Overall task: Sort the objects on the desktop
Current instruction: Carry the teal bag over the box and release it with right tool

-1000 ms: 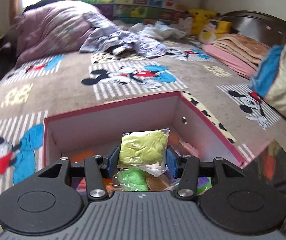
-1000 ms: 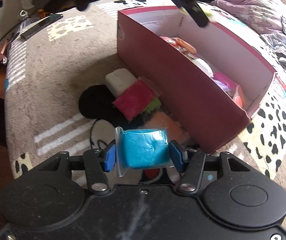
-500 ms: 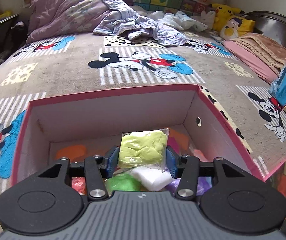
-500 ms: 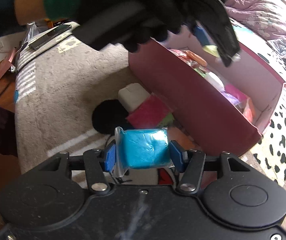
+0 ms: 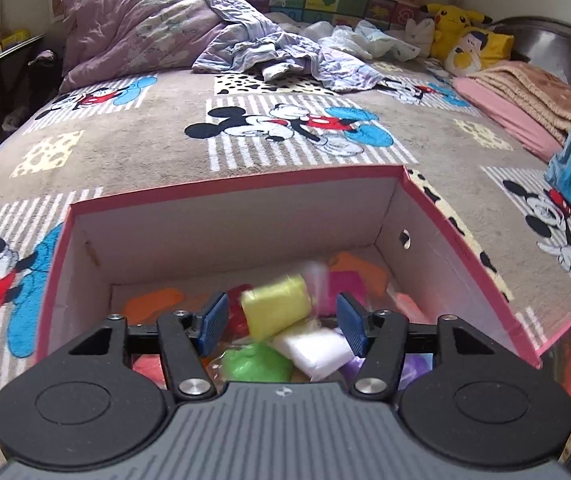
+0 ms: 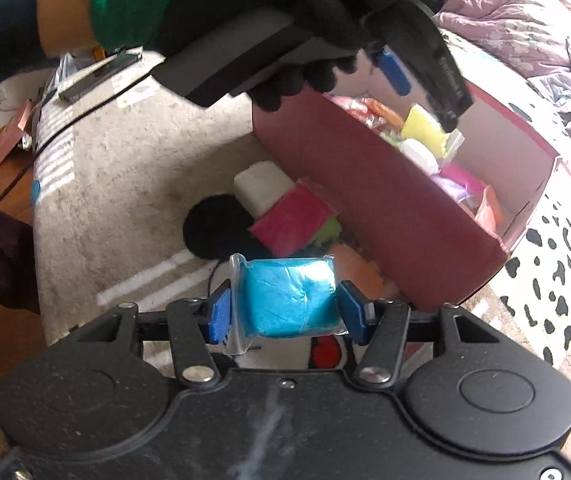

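Your right gripper clamps a bagged blue clay block between its 2 blue pads, held over the cartoon-print blanket just in front of the red box. Just beyond the blue block, 3 more pieces lie on the blanket against the box's near wall: a white block, a pink packet partly over it, and a lime-green piece peeking out from under the pink one.

Farther on, your gloved left hand carries the left gripper over the open box, its jaws opening. The bagged yellow clay block sits tilted and blurred between the 2 pads, with a gap showing on each side, so neither pad presses on it. It hangs just above the pile inside the box, where a white block and a green piece lie nearest, with orange, pink and purple packets around them.

Beyond the box the blanket stretches to a rumpled purple quilt at the far left and yellow plush toys at the far right.
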